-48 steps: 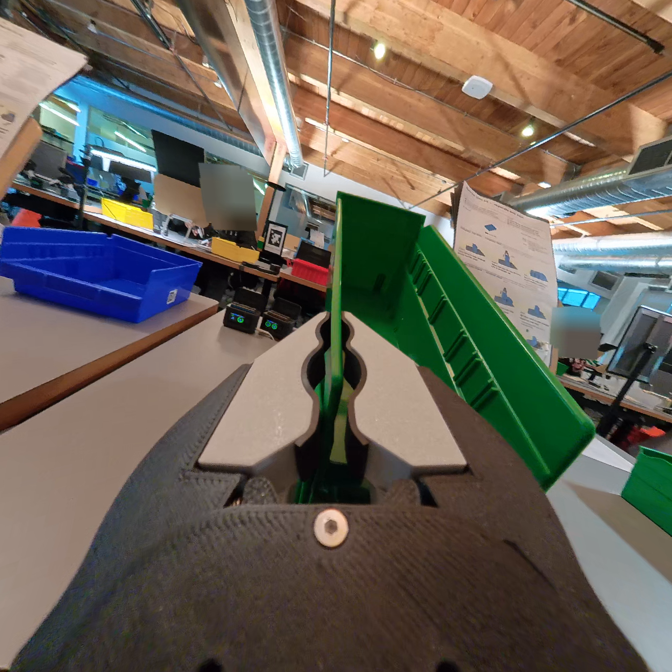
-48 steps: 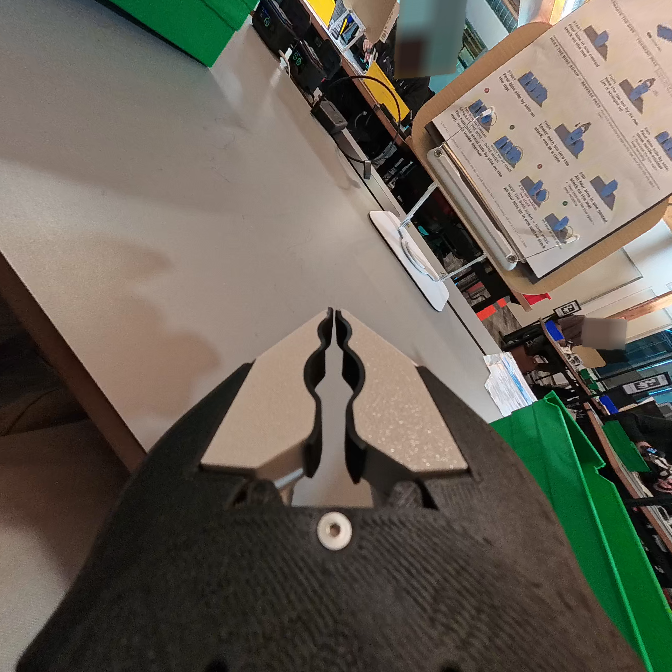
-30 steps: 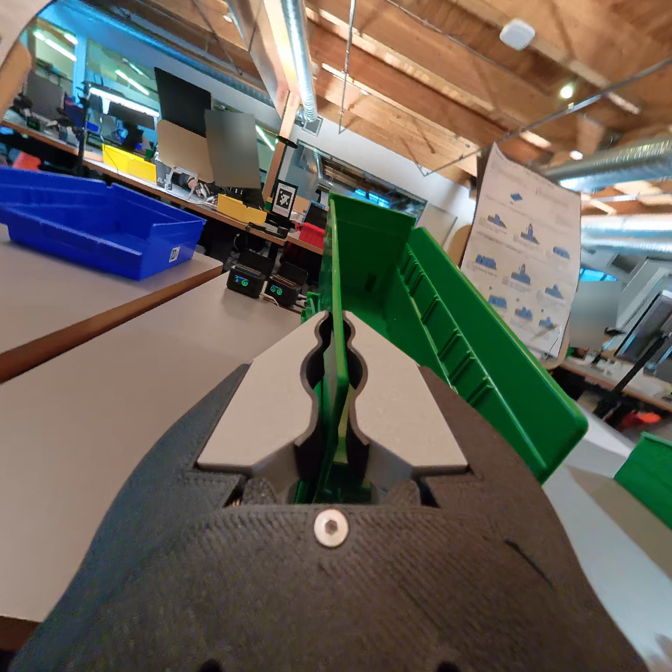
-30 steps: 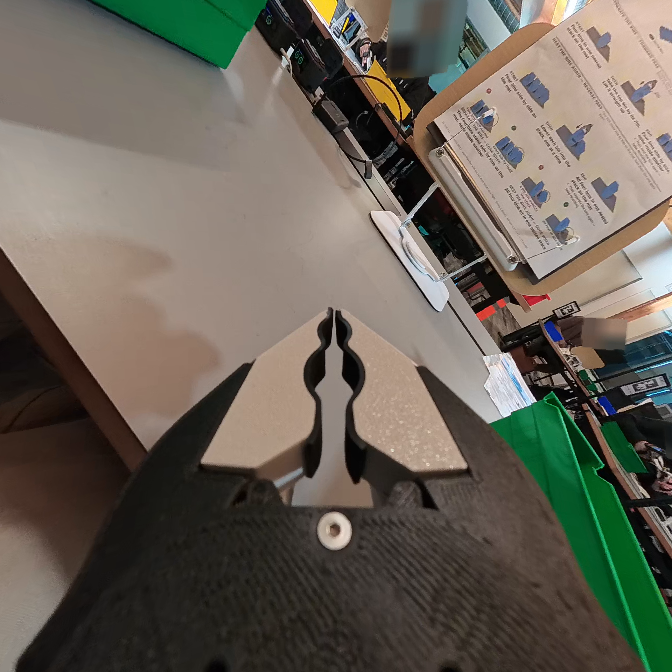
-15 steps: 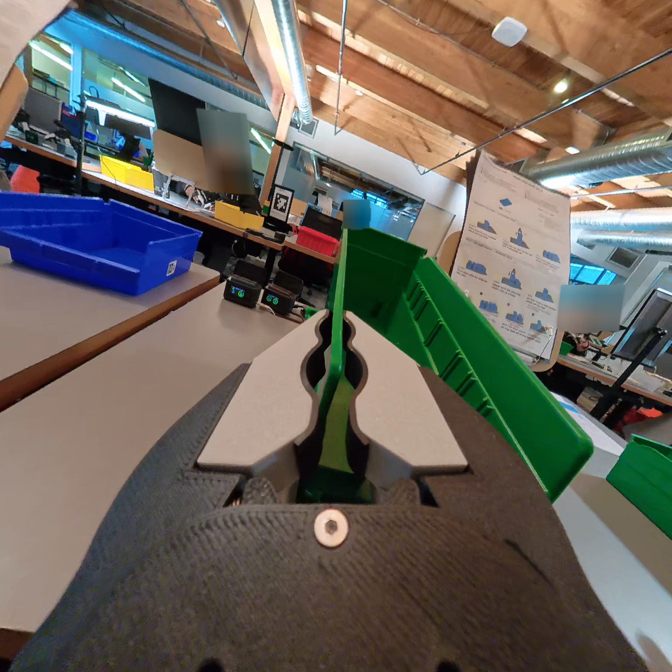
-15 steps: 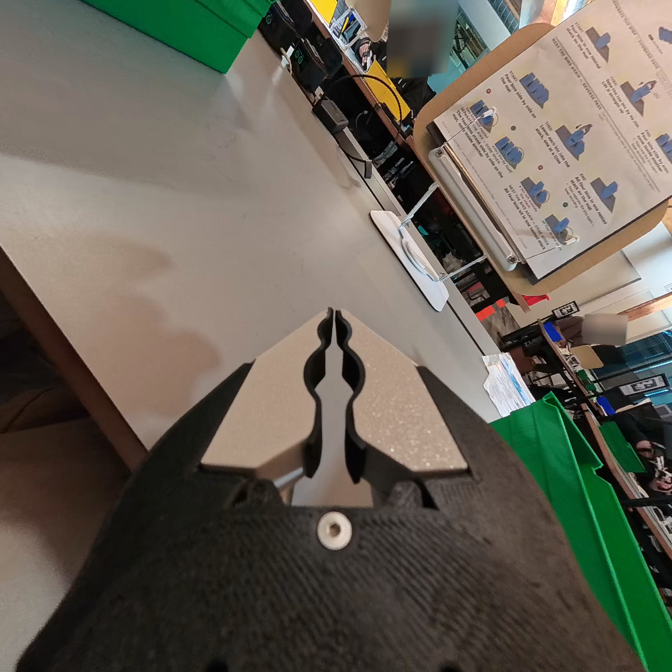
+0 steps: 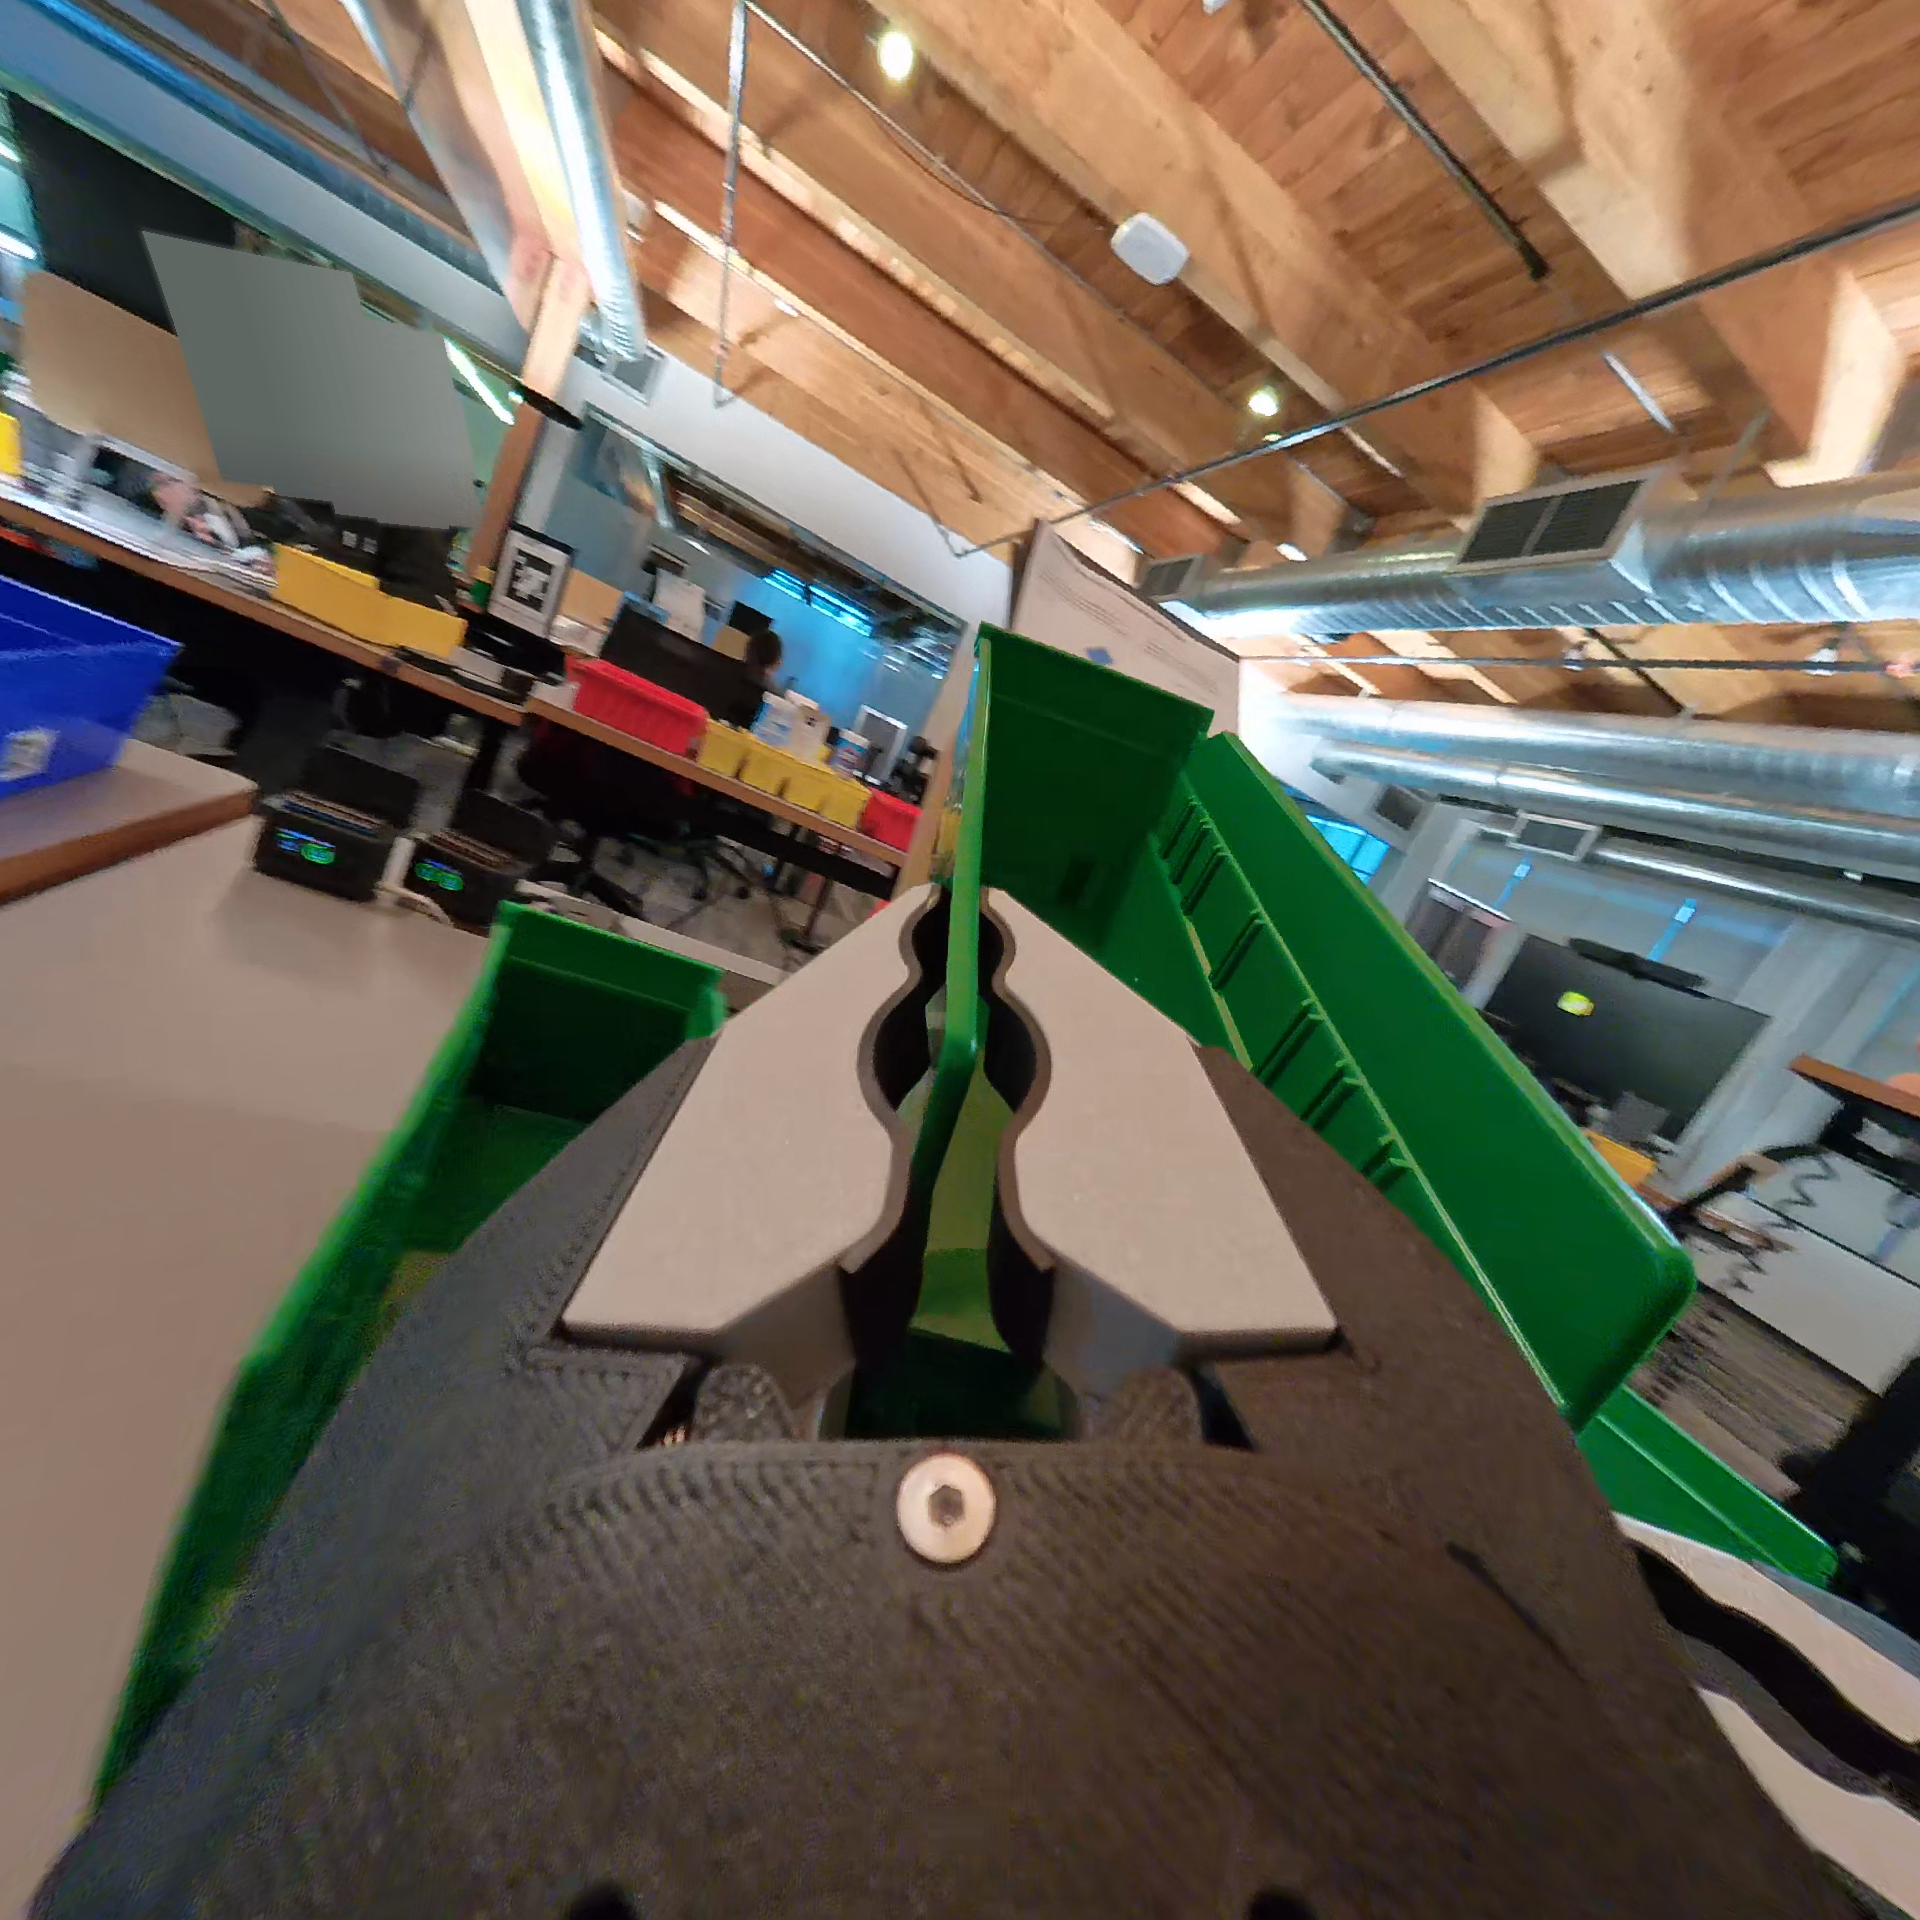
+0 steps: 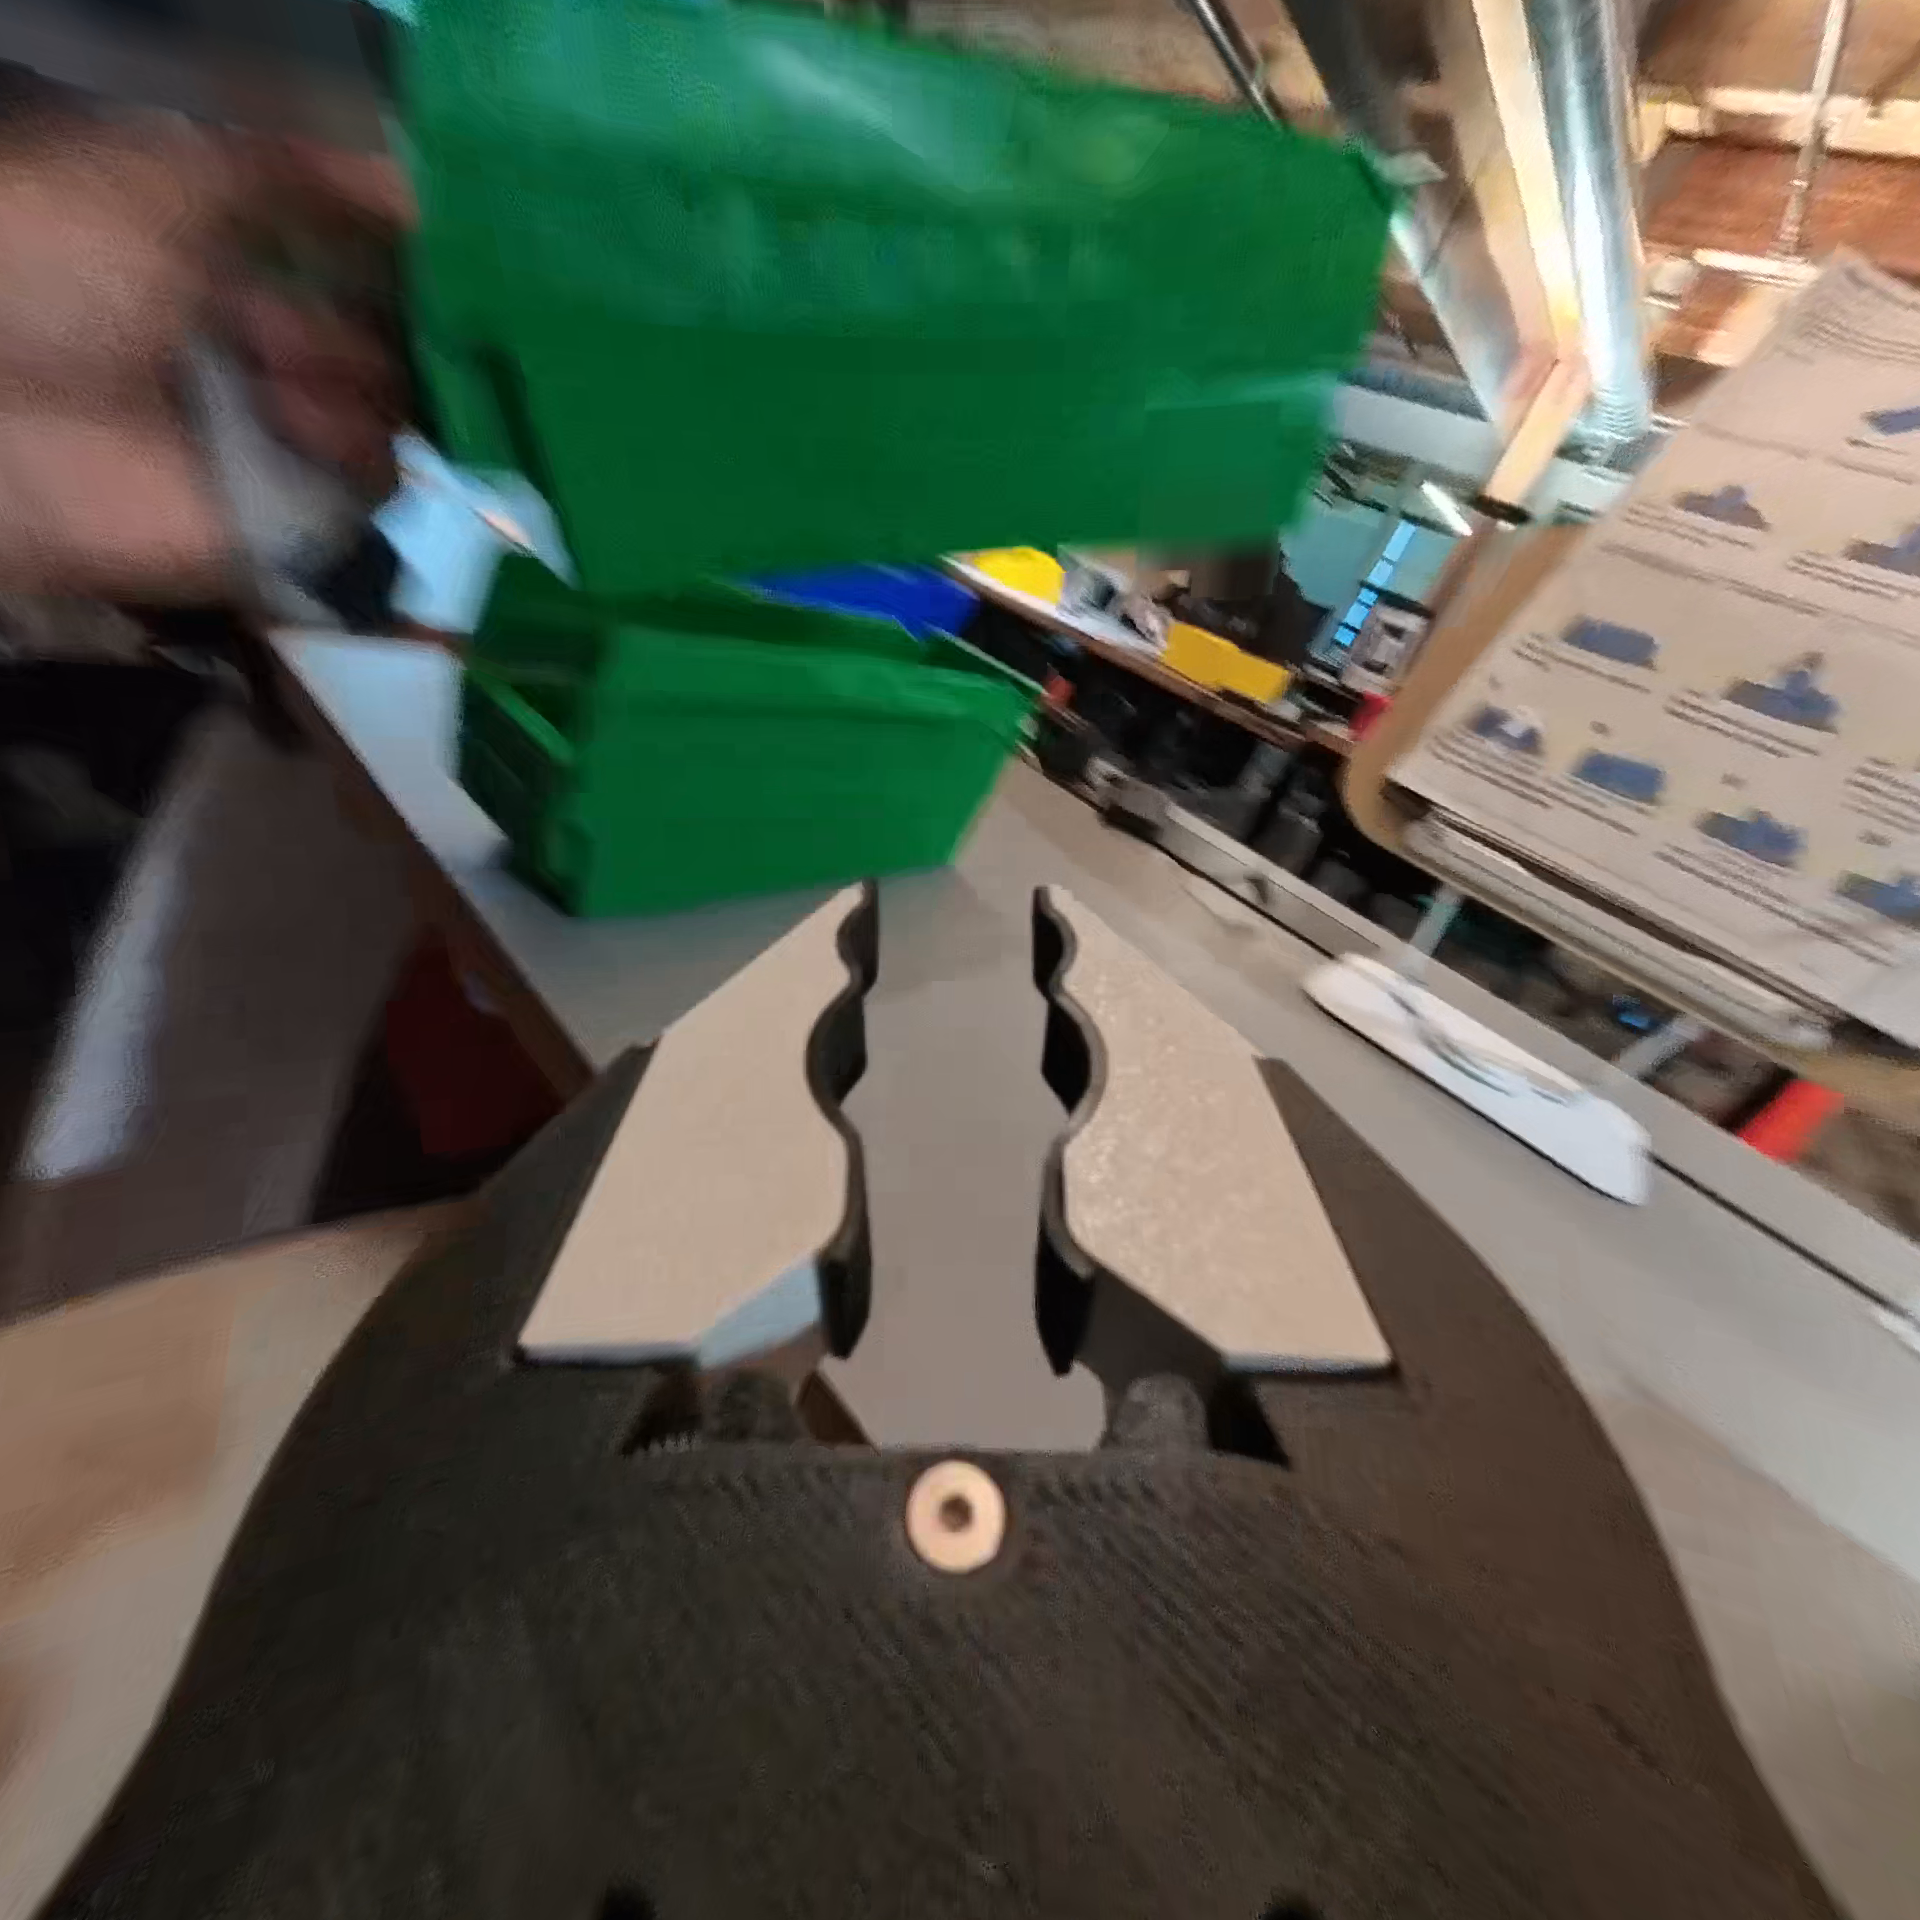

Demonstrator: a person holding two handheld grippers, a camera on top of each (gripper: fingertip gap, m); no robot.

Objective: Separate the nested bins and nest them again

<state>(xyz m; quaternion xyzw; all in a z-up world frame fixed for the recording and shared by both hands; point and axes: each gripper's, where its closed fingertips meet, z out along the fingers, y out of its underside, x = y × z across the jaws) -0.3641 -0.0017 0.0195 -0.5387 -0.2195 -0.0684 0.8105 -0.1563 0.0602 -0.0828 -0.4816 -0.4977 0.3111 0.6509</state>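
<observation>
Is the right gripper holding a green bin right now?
No, the right gripper has its jaws apart with only bare table between them.

Right tool [image 8: 954, 914] now parted and swung toward the green bins, lifted bin [image 8: 883, 312] now above resting bin [image 8: 727, 769]

No legible text; instruction poster [image 8: 1704, 665] print blurred.
</observation>
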